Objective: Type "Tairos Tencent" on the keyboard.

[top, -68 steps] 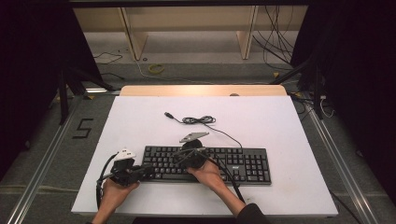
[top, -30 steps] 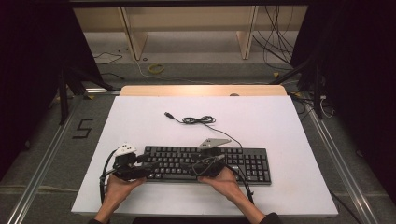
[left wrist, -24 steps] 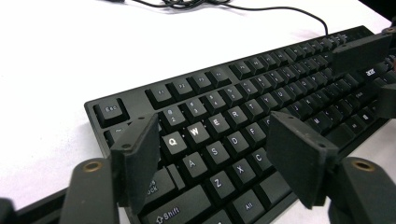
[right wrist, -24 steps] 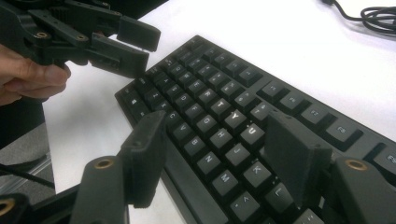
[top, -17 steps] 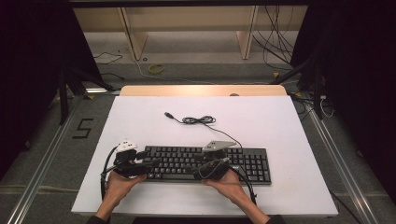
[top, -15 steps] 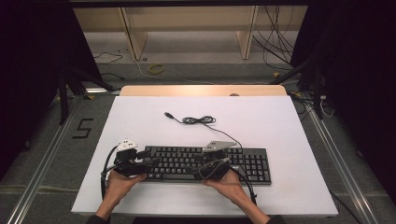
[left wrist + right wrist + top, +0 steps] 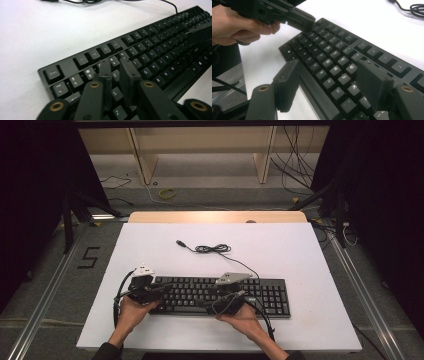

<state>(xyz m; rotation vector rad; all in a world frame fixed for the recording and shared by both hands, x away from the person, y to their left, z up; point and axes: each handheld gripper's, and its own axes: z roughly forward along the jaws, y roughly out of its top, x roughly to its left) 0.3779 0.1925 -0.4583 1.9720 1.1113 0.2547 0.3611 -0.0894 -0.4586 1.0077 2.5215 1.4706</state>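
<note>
My left gripper, jaws nearly closed on nothing, hovers over the keyboard near E. My right gripper stands open above the H–K keys; the high view alone shows the coiled cable.

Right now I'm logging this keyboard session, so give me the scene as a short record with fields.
surface: white table
main object: black keyboard, lying flat near the person's edge
cable: coiled behind the keyboard, plug end loose
left gripper: jaws nearly shut, tips over the keys near E
right gripper: jaws open, straddling the front edge around the middle letter keys
held: nothing gripped
</note>
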